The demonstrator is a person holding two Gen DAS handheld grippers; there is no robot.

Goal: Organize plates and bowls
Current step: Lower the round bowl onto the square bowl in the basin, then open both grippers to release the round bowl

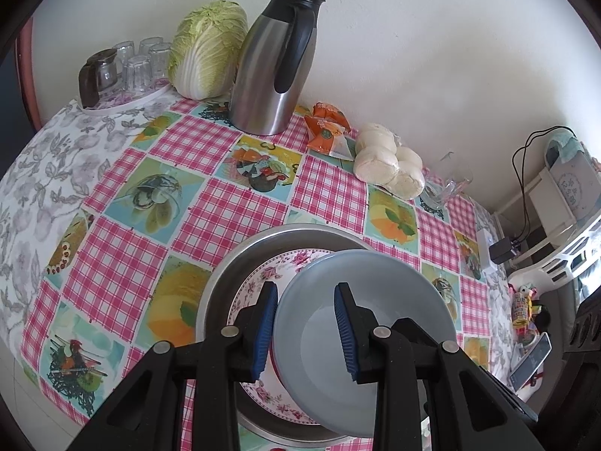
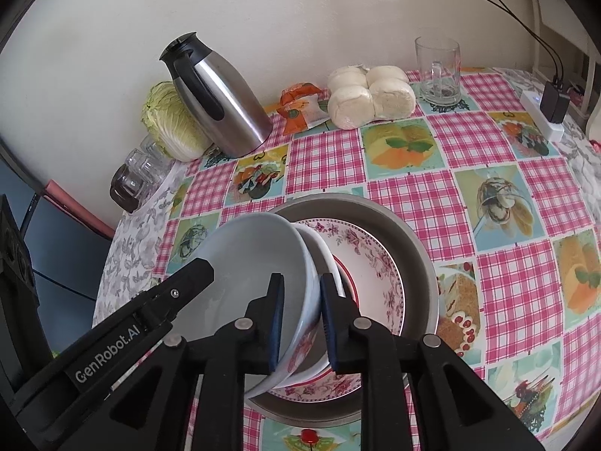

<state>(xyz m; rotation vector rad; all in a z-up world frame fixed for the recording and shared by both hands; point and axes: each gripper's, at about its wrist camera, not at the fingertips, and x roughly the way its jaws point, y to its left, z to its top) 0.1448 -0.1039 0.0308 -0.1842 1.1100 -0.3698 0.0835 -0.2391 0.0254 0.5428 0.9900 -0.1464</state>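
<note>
Glass cups (image 1: 141, 65): far left at the back, upside down on a white tray (image 1: 124, 103), with a dark-lidded glass jug (image 1: 94, 75) beside them.
Napa cabbage (image 1: 206, 49): upright against the wall, just left of the steel thermos jug (image 1: 270, 64).
Orange snack packets (image 1: 326, 126): right of the thermos jug, by the wall.
Steamed buns (image 1: 390, 161): a white bagged cluster, next along.
Glass mug (image 2: 439, 71): upright on the checked tablecloth (image 1: 210, 203), right of the buns.
Power strip (image 2: 541, 112): far right table edge, black adapter plugged in.
Metal basin (image 2: 413, 248): front centre on the cloth, and everything stacks in it.
Floral plate (image 2: 372, 263): lying flat inside the basin.
Red-rimmed bowl (image 2: 323, 251): sitting on the plate, tucked under the pale one.
Pale blue bowl (image 1: 375, 289): tilted, nested in the red-rimmed bowl.
Left gripper (image 1: 304, 330): clamped on the pale bowl's left rim, one blue pad inside, one outside.
Right gripper (image 2: 300, 319): straddling the right rim of both bowls; whether the pads press, I cannot tell.
</note>
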